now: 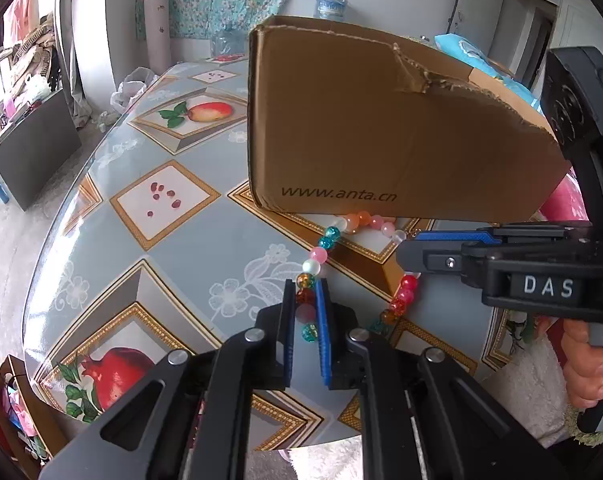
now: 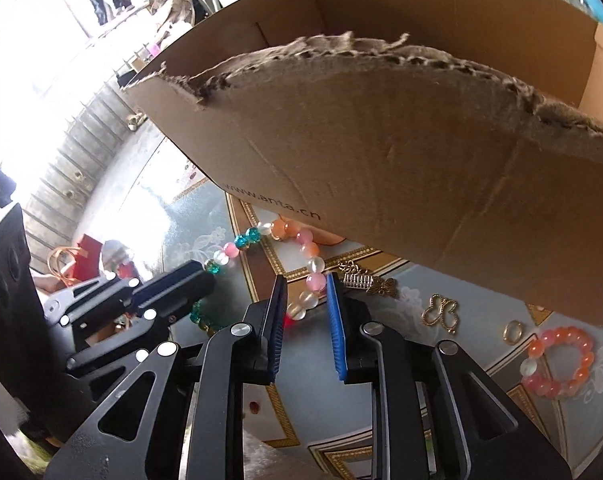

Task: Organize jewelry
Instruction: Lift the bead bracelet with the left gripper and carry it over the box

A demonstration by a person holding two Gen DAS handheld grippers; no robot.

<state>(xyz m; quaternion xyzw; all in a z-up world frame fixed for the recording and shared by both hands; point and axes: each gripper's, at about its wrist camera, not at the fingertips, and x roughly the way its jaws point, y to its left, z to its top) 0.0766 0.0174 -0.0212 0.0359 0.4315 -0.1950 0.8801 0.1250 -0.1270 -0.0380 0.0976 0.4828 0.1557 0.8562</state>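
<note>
A long necklace of coloured glass beads [image 1: 328, 240] lies in a loop on the table in front of an open cardboard box [image 1: 365, 128]. My left gripper [image 1: 305, 296] is shut on the necklace's left strand, with an orange bead between its blue pads. My right gripper [image 2: 306, 286] is around the right strand [image 2: 316, 266], its pads touching a pink bead; it also shows from the side in the left wrist view [image 1: 405, 246]. The box [image 2: 401, 152] fills the right wrist view above the beads.
To the right of the necklace lie a gold clasp piece [image 2: 365, 280], gold butterfly-shaped charms [image 2: 441, 314], a small gold ring [image 2: 512, 331] and a pink-orange bead bracelet [image 2: 557, 362]. The round table [image 1: 113, 208] has a glossy fruit-print cover; its edge curves at left.
</note>
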